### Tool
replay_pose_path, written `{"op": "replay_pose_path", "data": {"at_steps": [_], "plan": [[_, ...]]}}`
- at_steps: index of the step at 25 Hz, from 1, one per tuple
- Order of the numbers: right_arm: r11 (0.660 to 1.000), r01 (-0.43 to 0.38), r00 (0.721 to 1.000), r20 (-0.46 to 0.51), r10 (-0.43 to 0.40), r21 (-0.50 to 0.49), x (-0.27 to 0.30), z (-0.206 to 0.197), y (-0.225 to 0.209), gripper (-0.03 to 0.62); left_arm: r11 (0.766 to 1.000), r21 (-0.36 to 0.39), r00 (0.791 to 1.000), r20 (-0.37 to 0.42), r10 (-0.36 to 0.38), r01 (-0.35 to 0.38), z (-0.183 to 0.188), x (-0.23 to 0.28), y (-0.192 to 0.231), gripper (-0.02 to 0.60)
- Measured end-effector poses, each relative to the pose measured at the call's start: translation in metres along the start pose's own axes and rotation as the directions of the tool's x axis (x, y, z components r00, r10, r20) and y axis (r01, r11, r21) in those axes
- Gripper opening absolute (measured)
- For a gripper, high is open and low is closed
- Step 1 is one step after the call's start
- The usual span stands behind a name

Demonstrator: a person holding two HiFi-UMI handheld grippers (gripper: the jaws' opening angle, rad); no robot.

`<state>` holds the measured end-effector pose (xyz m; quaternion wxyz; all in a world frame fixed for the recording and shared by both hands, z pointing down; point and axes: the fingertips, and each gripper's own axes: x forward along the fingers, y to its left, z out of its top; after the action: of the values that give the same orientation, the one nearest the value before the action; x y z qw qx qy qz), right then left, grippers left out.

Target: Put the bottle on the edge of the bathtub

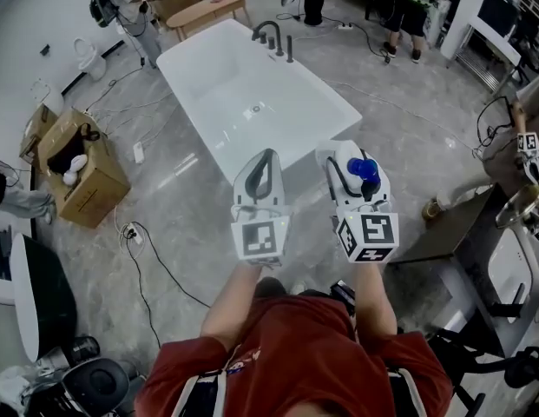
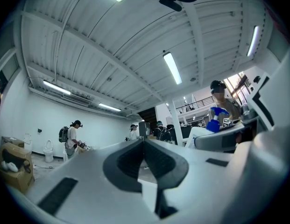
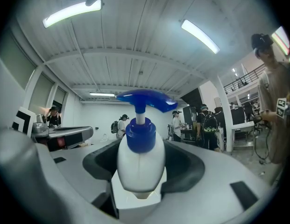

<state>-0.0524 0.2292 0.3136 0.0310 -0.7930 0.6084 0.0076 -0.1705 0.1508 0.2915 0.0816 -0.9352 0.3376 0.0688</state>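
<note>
While the white plastic bottle [image 3: 141, 157] with the blue pump head is standing upright between the pads of our right gripper [image 1: 349, 156], we are carrying it in the air rather than resting it on anything. The jaws are pressing on its belly from both sides, partway closed, with the pump pointing up. Its long axis is running vertically, so the base is facing down, ready for a flat rim.

We are facing the white freestanding bathtub [image 1: 200, 111], which is lying ahead of both grippers with its length stretching away and toward the left. Its near end is showing just beyond the gripper tips in the head view, and the right gripper is sitting toward that end's right corner.

Our left gripper [image 1: 266, 158] is riding alongside, left of the bottle, its jaws brought together on nothing. At the bathtub's far end a black faucet [image 1: 273, 37] is standing on the rim, well apart from the near end. Left of the bathtub a brown cardboard box [image 1: 78, 168] is sitting on the grey floor, and to the bathtub's right a dark table [image 1: 451, 224] is standing. We are judging that nothing is blocking the way between the bottle and the near rim.
</note>
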Motion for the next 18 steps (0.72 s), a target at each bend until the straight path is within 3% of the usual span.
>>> {"op": "replay_pose_path", "data": {"at_steps": [18], "plan": [[0.998,0.057,0.998,-0.024,-0.058,-0.022,0.049,-0.018,-0.043,0.273,0.998,-0.027,0.998,0.006,-0.056,0.056,-0.030,0.070,-0.008,0.016]]}}
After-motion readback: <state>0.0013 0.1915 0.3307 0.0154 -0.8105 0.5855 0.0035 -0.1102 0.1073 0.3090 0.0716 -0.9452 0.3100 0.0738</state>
